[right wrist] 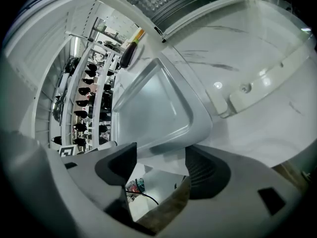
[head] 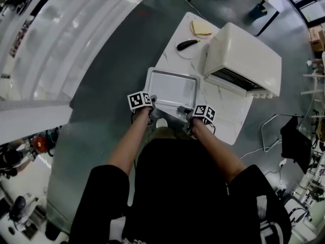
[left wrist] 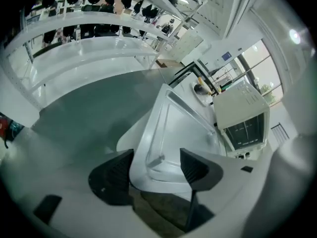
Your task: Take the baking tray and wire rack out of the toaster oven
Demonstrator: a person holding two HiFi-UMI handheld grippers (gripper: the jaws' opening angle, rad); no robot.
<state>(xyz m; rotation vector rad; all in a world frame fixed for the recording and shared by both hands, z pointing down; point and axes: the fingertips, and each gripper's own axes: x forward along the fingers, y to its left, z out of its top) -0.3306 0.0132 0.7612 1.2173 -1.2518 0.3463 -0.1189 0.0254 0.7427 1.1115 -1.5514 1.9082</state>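
The baking tray (head: 172, 88), shallow pale-grey metal with rounded corners and a flat rim, lies on the white worktop (head: 223, 117) just before the toaster oven (head: 244, 60). My left tool (head: 152, 102) and right tool (head: 184, 111) are released, jaws apart at its near rim.

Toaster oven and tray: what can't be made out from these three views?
- Wire rack: the toaster oven opening is a dark sliver in the head view and small in the left gripper view; in or out, cannot tell.
- Baking tray: near rim hidden by the left gripper and right gripper, head view.
- Dark item on the plate: too small to name, head view.
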